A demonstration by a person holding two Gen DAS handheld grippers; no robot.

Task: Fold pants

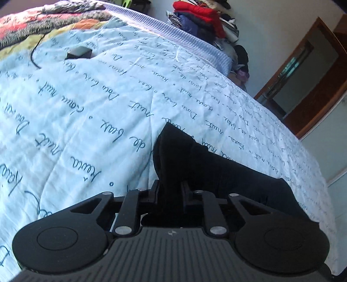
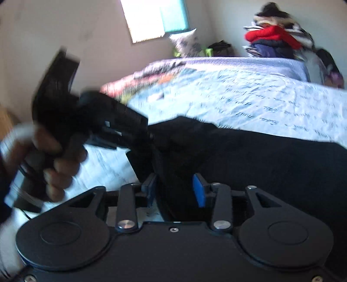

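We count one pair of black pants [image 1: 216, 164], lying on the bed's pale blue printed quilt [image 1: 97, 112], and two tools. The left tool [image 1: 170, 191] has its jaws drawn close together, pinching a bunched fold of the pants that rises between the fingers. The right tool [image 2: 175, 188] stands partly open; black cloth lies in the gap, but the blue pad [image 2: 199, 191] on one side shows bare, so we read no grip there. In the right wrist view, one hand [image 2: 49, 160] grips the left tool's handle, blurred. One small dark object [image 1: 79, 53] and one cable [image 1: 34, 54] sit well apart from the pants, far up the quilt. The quilt lies open around the pants; the bed's edge runs beyond them, with one clothes heap [image 1: 203, 19] past it.
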